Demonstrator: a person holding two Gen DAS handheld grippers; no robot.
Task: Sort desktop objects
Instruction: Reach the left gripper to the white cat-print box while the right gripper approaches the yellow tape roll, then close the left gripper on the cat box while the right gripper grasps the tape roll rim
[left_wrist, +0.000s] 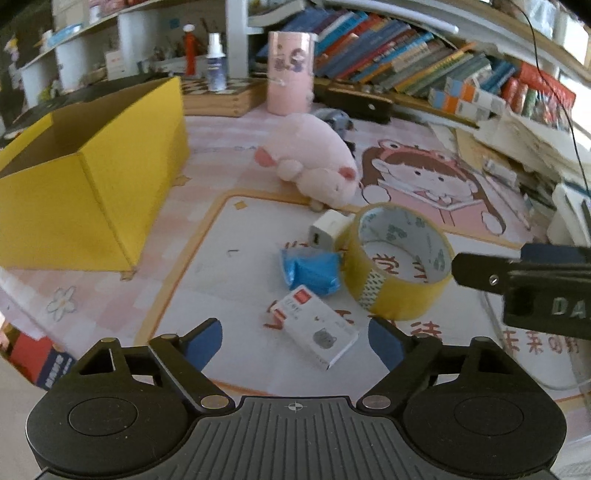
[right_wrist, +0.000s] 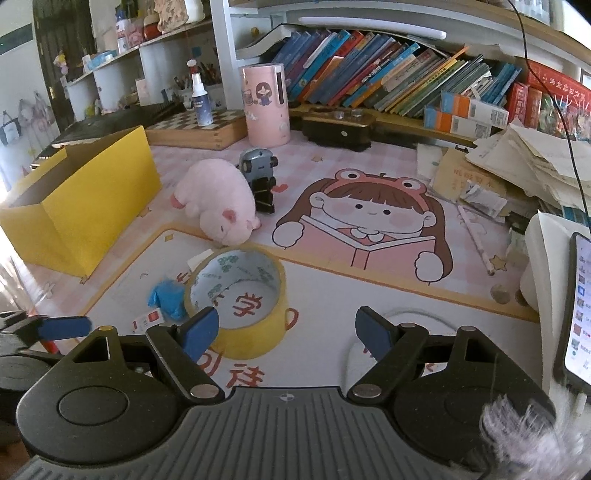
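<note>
A small white box with a red label (left_wrist: 317, 328) lies on the desk mat between the blue pads of my left gripper (left_wrist: 295, 338), whose jaws stand open and clear of it. Just beyond are a crumpled blue packet (left_wrist: 310, 269), a white charger (left_wrist: 327, 229) and a yellow tape roll (left_wrist: 406, 302). A pink plush pig (left_wrist: 314, 162) lies farther back, with a toy robot (right_wrist: 260, 177) beside it. My right gripper (right_wrist: 288, 328) is open and holds nothing; the tape roll (right_wrist: 255, 339) sits just ahead of its left finger. An open yellow box (left_wrist: 122, 177) stands at the left.
A pink cylinder (left_wrist: 291, 74), a spray bottle (left_wrist: 216, 62) on a chessboard case and a black case line the back under shelves of books. A paper pile (right_wrist: 517, 166) and a lit phone (right_wrist: 580, 314) crowd the right side. A white cable loops near the front.
</note>
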